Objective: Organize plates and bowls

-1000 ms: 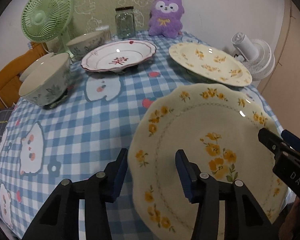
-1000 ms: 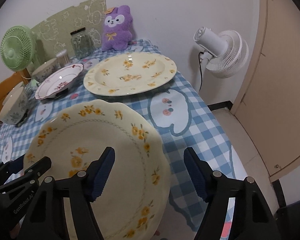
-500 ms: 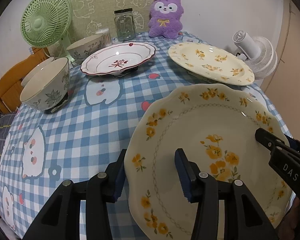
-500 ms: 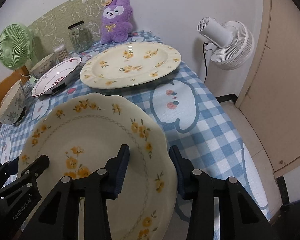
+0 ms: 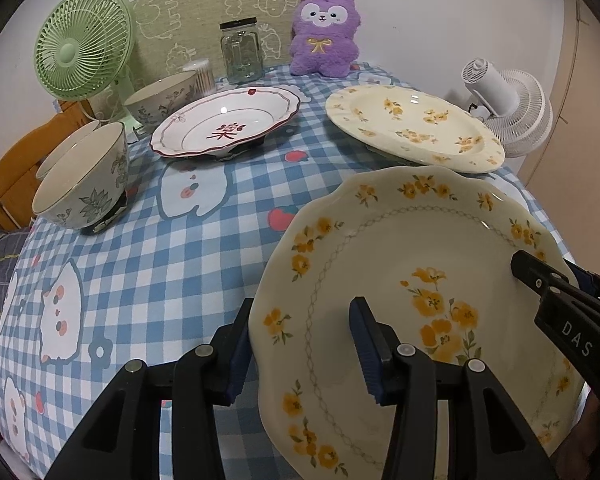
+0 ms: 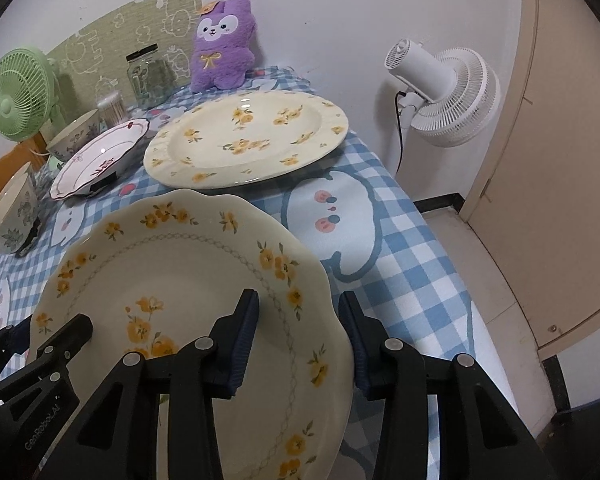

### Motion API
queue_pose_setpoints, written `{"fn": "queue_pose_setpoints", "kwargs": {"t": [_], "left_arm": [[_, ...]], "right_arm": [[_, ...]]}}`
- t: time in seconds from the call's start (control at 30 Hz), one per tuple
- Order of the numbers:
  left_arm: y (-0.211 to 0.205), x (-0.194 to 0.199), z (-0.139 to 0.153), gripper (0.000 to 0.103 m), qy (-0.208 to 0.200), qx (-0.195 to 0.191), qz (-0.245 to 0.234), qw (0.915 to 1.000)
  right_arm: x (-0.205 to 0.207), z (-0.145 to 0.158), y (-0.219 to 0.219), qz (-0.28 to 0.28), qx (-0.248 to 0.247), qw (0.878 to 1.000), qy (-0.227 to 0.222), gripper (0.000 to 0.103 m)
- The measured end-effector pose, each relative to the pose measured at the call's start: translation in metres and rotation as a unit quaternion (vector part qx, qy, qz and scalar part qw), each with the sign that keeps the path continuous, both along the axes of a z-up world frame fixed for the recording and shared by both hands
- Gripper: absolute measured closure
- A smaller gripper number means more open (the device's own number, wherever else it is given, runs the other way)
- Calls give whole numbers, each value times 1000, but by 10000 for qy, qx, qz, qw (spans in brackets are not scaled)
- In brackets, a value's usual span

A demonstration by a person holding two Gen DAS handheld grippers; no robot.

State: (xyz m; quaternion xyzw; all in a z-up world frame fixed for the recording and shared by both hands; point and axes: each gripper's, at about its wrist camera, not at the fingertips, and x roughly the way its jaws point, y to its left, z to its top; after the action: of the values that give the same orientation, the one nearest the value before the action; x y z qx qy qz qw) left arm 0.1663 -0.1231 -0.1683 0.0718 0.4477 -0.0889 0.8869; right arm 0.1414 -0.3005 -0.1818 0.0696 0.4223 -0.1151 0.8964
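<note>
Nearest edge of the table [image 5: 172, 280]: scalloped yellow-flower plate [image 5: 412, 280], tilted, clear of the cloth, just short of the oval yellow-flower platter [image 5: 412, 128]. Left hand-held gripper [image 5: 300, 344] pinching the plate's left rim, one pad above, one below. Right hand-held gripper [image 6: 300, 336] just closed, clamped on the plate's right rim. Left of the platter: red-trimmed dish [image 5: 228, 128] on a dark stand. Further left of the platter: floral bowl [image 5: 84, 184], tipped on a stand, with second bowl [image 5: 164, 96] behind.
</note>
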Motion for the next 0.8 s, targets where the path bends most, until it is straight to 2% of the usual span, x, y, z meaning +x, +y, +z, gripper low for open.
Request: {"fn": "queue_pose_setpoints", "kwargs": {"t": [0.63,0.67,0.73,0.8], "left_arm": [[0,4,0,56,18,-79,-46,10000],[0,4,0,54,27,-79,-43,10000],[-1,3,-1,30,57,-19,-49,10000],[0,2,-1,27,45,3,-47,10000]], "right_arm": [[4,1,-4,-115,107,9999,27,58],[4,0,-5,-120,135,9998,33,57],[4,0,-5,-119,147,9998,73,55],[4,1,-4,-158,89,9998,98,49]]}}
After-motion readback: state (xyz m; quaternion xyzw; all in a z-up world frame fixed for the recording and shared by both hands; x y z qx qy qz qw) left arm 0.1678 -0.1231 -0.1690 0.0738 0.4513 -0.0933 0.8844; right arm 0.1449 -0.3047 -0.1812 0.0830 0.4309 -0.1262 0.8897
